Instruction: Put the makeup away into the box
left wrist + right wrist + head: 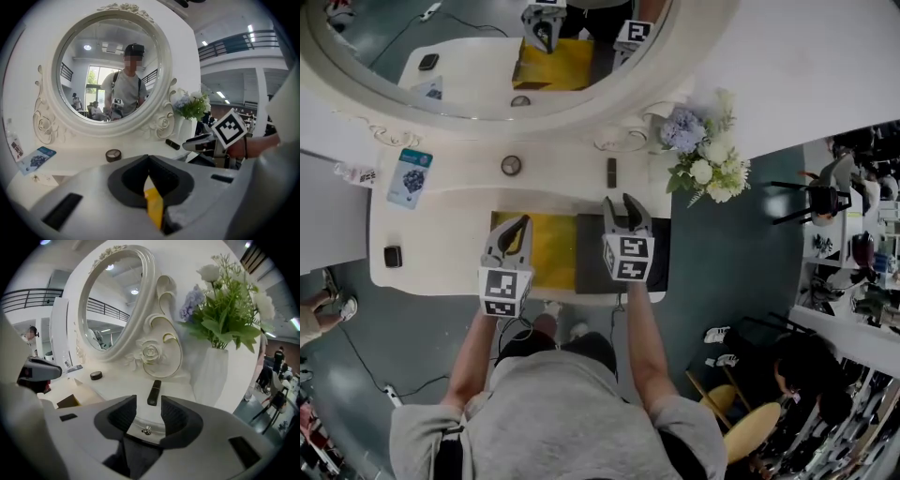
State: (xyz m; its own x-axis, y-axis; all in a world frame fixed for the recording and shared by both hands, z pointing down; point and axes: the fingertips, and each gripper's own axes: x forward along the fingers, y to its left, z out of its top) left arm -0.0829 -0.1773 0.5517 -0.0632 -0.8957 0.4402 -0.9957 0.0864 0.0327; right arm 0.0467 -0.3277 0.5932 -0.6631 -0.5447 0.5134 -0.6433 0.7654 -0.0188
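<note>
Tube: the dark makeup tube (pixel 611 172) lies on the dressing table (pixel 441 234) below the mirror. It is at 12 o'clock from the right gripper (pixel 620 208), just beyond its tips.
Long axis: runs 12 to 6, in line with the jaws, so I'd judge they can close across its narrow width.
Nearer hand: the right one, with the forearm straight out and the tool tipped forward and down.
Right gripper: jaws partly apart, nothing between the pads.
Left gripper (pixel 520 227): jaws closed together and apparently empty, hanging over the box at 9 o'clock from the right gripper.
Box (pixel 555 253): open with a yellow lining, at 6 to 7 o'clock from the tube.
Round compact (pixel 511 165): at 12 o'clock from the left gripper, clearly farther off.
</note>
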